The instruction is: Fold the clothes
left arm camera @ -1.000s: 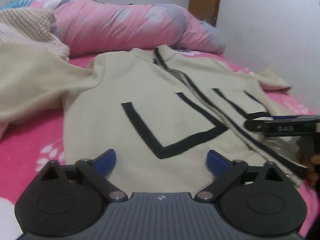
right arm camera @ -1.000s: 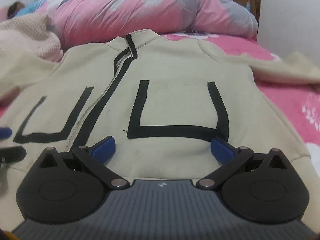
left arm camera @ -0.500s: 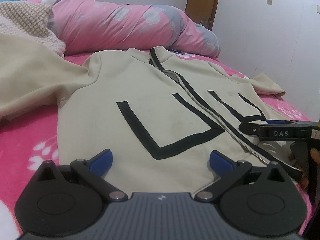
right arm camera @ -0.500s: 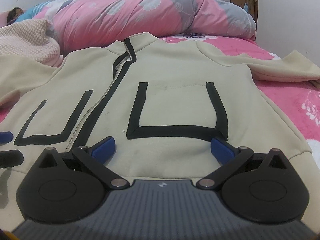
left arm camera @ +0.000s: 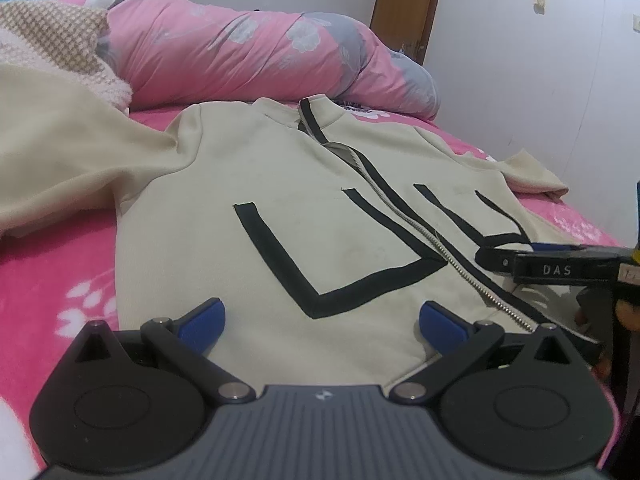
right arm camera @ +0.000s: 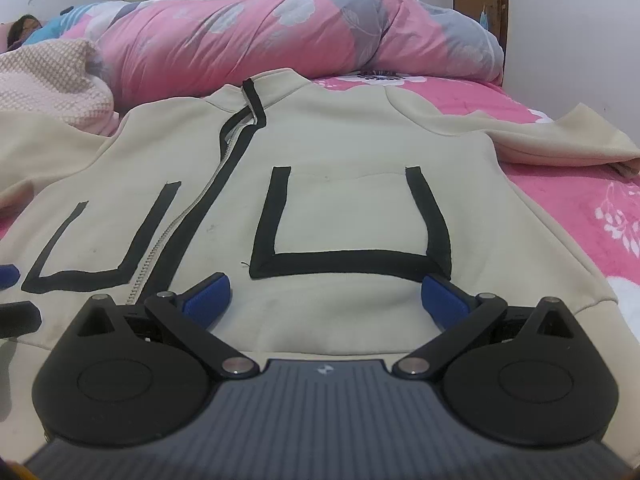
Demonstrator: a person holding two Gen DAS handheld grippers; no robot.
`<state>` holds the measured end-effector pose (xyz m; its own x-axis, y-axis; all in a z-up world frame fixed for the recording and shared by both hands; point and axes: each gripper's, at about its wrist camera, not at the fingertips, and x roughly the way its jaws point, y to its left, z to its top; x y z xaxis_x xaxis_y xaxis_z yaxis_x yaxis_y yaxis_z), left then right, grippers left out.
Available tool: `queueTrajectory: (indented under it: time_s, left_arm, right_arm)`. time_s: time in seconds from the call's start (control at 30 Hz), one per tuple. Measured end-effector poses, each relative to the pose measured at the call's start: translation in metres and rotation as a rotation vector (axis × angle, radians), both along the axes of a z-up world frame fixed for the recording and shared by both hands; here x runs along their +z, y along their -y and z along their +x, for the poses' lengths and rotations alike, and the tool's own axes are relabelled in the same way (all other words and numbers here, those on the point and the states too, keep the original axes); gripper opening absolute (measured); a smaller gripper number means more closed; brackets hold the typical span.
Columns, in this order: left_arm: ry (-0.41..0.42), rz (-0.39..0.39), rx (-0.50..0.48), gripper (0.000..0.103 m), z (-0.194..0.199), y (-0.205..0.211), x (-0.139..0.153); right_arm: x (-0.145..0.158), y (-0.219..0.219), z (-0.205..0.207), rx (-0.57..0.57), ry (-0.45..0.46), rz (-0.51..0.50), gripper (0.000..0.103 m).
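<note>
Already flat on the pink bedsheet (left arm camera: 48,280), the cream zip jacket (right arm camera: 360,216) lies front-up; left gripper (left arm camera: 322,316) and right gripper (right arm camera: 326,296) hover at its hem, jaws spread, empty. Pinching only the top layer risks a lopsided fold.

Bed (left arm camera: 48,272), covered in bright pink floral sheet. Directly on sheet: cream zip-front jacket (left arm camera: 280,216) laid flat, front up, sleeves spread to both sides; rolled pink-and-grey floral quilt (right arm camera: 280,36) across far end, beyond jacket collar; pale knitted blanket (right arm camera: 48,76) bunched at far left, beside quilt.
</note>
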<state>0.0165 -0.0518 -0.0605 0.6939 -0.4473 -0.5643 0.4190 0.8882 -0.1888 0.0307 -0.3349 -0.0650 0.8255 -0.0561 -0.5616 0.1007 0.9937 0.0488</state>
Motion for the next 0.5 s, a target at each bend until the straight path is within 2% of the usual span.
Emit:
queueTrajectory:
  time_s: [0.07, 0.23, 0.5]
  left_arm:
    - [-0.004, 0.015, -0.004, 0.103, 0.000, 0.001, 0.001]
    - [0.012, 0.109, -0.012, 0.103, -0.004, 0.013, 0.002]
    - [-0.005, 0.052, -0.005, 0.103, -0.004, 0.004, 0.002]
  right_arm:
    - [0.000, 0.000, 0.000, 0.000, 0.000, -0.001, 0.102]
    - [0.000, 0.001, -0.002, 0.004, 0.006, 0.012, 0.102]
    - [0.001, 0.003, -0.005, 0.012, 0.016, 0.037, 0.102]
